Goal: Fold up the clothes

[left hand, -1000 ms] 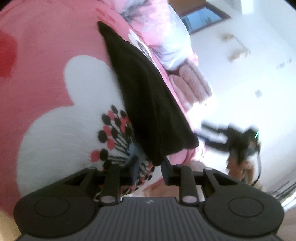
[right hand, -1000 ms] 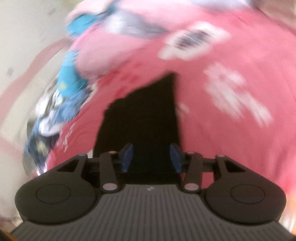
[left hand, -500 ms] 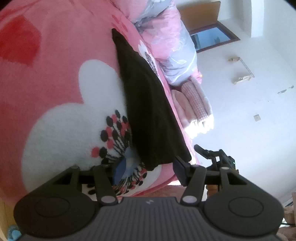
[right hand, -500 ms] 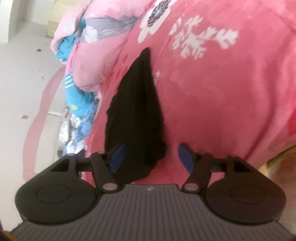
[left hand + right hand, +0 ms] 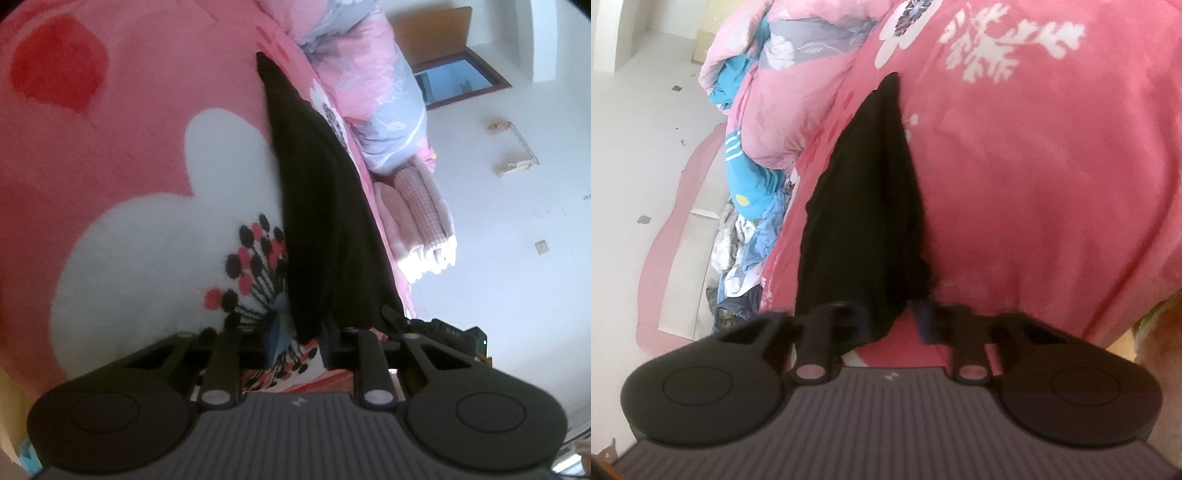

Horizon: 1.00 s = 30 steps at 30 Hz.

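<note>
A black garment (image 5: pixel 325 206) lies folded in a long narrow strip on the pink floral blanket (image 5: pixel 122 155). Its near corner sits between the fingers of my left gripper (image 5: pixel 301 338), which is shut on it. In the right wrist view the other end of the black garment (image 5: pixel 868 221) reaches down between the fingers of my right gripper (image 5: pixel 892 325). Those jaws are narrowed around the corner, with a strip of pink still showing beside the right finger (image 5: pixel 925 325), so the gripper is open. The cloth covers most of the left finger.
A bunched pink and grey quilt (image 5: pixel 373 92) and folded pink towels (image 5: pixel 421 218) lie beyond the garment. A pile of blue and mixed clothes (image 5: pixel 750 192) sits past the bed's edge, with white floor (image 5: pixel 635 147) beyond. The blanket (image 5: pixel 1052 184) spreads wide to the right.
Both grippers stood wide open half a second ago. Both have since narrowed around the garment's corners, the left one onto the cloth. The garment itself lies much as before.
</note>
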### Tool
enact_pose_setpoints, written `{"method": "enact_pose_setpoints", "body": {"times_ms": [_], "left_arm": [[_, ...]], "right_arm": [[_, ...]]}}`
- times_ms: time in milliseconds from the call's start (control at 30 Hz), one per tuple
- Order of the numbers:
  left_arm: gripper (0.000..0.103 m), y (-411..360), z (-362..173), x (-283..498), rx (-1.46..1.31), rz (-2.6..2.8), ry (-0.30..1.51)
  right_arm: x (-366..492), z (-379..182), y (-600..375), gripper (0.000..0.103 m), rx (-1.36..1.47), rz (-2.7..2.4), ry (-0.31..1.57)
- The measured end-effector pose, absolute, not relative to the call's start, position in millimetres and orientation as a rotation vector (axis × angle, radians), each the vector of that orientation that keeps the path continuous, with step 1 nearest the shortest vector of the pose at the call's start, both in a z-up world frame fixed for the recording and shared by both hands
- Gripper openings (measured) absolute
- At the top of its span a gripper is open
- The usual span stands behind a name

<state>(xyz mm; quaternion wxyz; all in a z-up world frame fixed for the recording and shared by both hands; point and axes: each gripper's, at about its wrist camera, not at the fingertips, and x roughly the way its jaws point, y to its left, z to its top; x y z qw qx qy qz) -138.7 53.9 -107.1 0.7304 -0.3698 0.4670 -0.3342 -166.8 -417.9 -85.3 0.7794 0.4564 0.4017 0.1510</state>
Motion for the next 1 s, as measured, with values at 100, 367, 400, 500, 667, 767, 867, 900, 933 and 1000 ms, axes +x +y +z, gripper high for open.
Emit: {"method": "enact_pose_setpoints", "body": {"times_ms": [100,367,400,500,667,767,867,900,933,1000], "left_arm": [[0.011,49.6,-104.8,-135.5,-0.789,-0.720,1.032],[0.005,48.9,-94.5,-138.4,-0.788,-0.725,1.008],[0.005,50.0,-92.6,-138.7,-0.813,-0.743,1.008],[0.005,52.9,-86.2,-136.7,-0.880,-0.786,1.010],[0.005,49.4,-79.9,-140.3,-0.825,-0.813,1.014],[0.006,38.0,-101.9,-142.3,-0.689,-0.776,1.103],[0.013,41.8,-107.5,-149.0,-0.638,-0.763,1.113],[0.024,50.0,-103.8,-150.6,-0.646,-0.757,1.092],[0.028,58.2,-100.0,-152.2,-0.654,-0.751,1.070],[0.030,76.7,-89.0,-152.7,-0.658,-0.719,1.021]], "right_arm": [[-173.3,-77.9,-416.6,0.005,0.969,0.334,0.817],[-182.7,-67.0,-416.7,0.004,0.886,0.301,0.774],[-185.5,-59.4,-415.5,0.004,0.869,0.312,0.747],[-185.1,-53.1,-421.4,0.004,0.857,0.298,0.743],[-187.9,-38.1,-421.2,0.004,0.836,0.312,0.712],[-189.8,-39.9,-423.2,0.005,0.811,0.283,0.728],[-195.4,-27.5,-421.7,0.008,0.732,0.250,0.707],[-197.2,-23.4,-421.2,0.012,0.705,0.239,0.700],[-199.1,-19.3,-420.7,0.014,0.679,0.228,0.693],[-202.8,-11.0,-419.7,0.016,0.626,0.207,0.678]]}}
